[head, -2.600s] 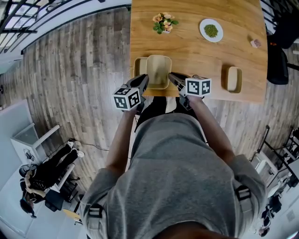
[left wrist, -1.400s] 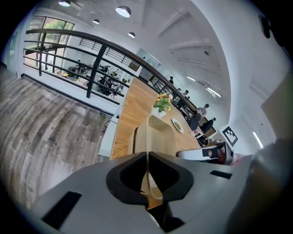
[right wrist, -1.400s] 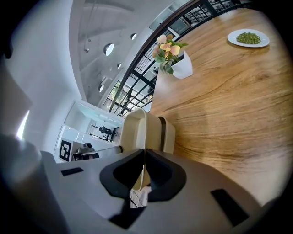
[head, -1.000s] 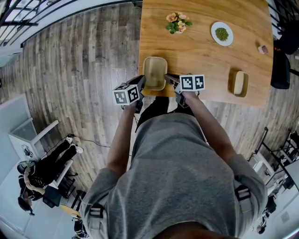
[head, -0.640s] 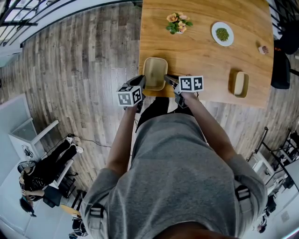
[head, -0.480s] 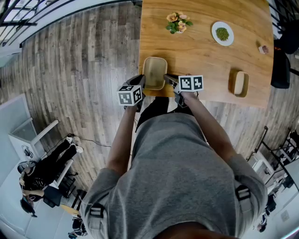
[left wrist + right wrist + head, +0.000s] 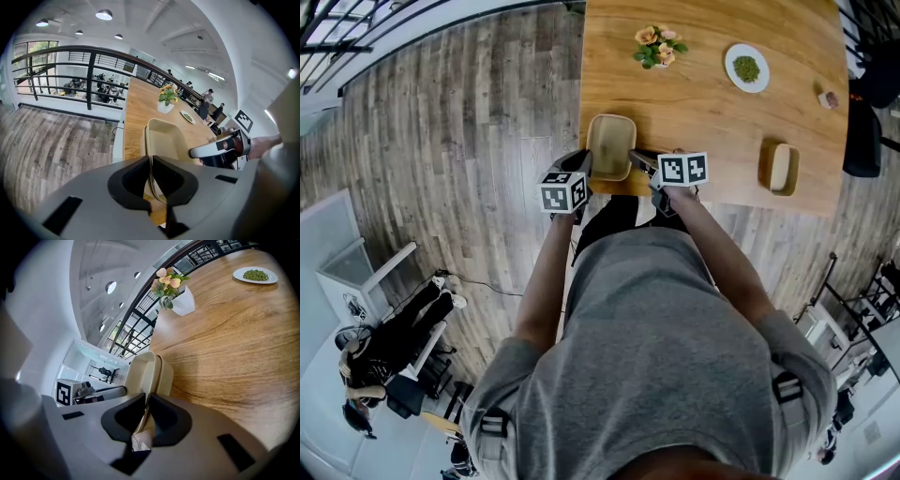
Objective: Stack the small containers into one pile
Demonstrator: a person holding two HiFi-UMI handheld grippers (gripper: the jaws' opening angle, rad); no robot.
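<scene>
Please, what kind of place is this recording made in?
Probably an open workspace or office on an upper level, not a home. A black railing runs beside the long wooden table, the floor is grey wood plank, and round ceiling lights shine overhead.

The nested containers [image 7: 611,145] at the table's near edge and the single container [image 7: 780,169] by its right edge are pale beige, the table [image 7: 712,112] is honey-brown with wood grain, the plate [image 7: 746,67] is white with green contents, and the flowers [image 7: 654,42] are peach with green leaves in a white pot [image 7: 183,305].
</scene>
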